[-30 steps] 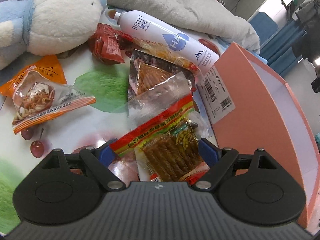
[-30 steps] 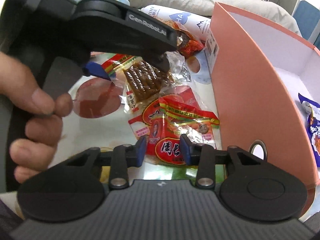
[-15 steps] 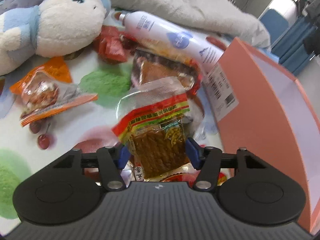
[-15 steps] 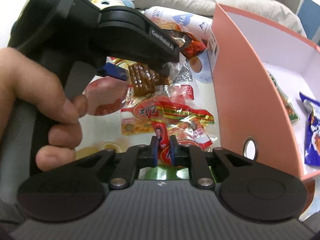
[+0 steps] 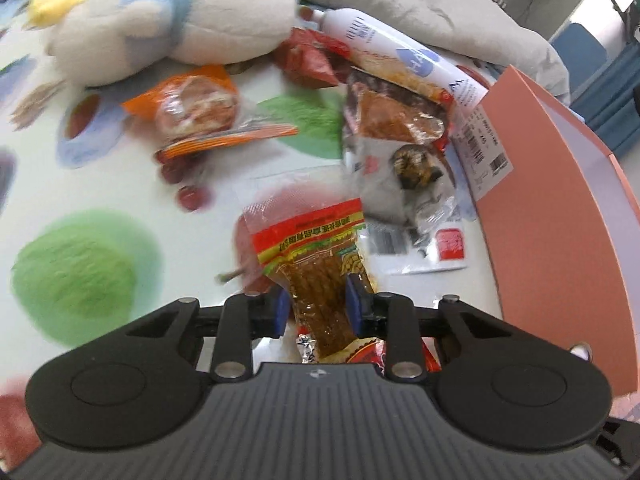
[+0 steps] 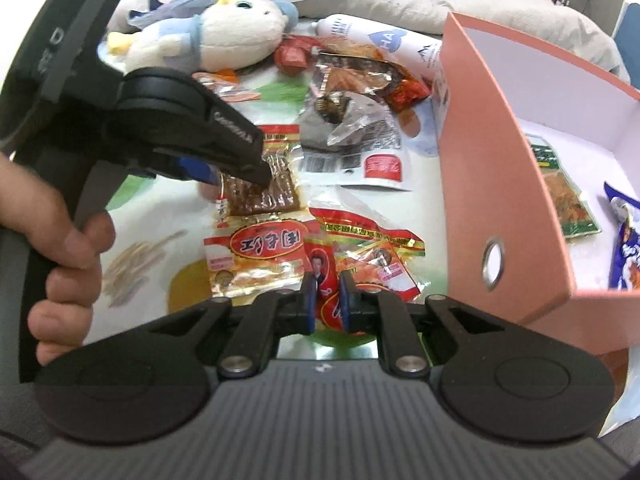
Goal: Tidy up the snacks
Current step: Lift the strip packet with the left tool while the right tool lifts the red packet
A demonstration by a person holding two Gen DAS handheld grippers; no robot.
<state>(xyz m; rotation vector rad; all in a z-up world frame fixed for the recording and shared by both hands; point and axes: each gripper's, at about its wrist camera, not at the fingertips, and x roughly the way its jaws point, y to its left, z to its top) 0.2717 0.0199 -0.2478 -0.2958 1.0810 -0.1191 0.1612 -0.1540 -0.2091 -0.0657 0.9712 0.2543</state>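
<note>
My left gripper point(image 5: 317, 306) is shut on a clear packet of brown snack sticks point(image 5: 316, 276) with a red and yellow header, held above the cloth. That packet point(image 6: 262, 188) and the left gripper point(image 6: 224, 172) also show in the right wrist view. My right gripper point(image 6: 325, 306) is shut on the end of a red snack packet point(image 6: 320, 276) with a portrait on it. A pink box point(image 6: 496, 168) stands to the right, with a green packet point(image 6: 560, 196) and a blue packet point(image 6: 624, 248) inside.
Loose snack packets lie on the fruit-print cloth: an orange one point(image 5: 196, 112), a dark one point(image 5: 396, 116), a grey clear one point(image 5: 412, 184), a red and gold one point(image 6: 256, 256). A plush toy point(image 5: 168, 20) and a white spray bottle point(image 5: 404, 52) lie behind them.
My left gripper has closed on the brown stick packet and drawn it back, away from the pile. My right gripper has shut on the red packet and pulled back slightly.
</note>
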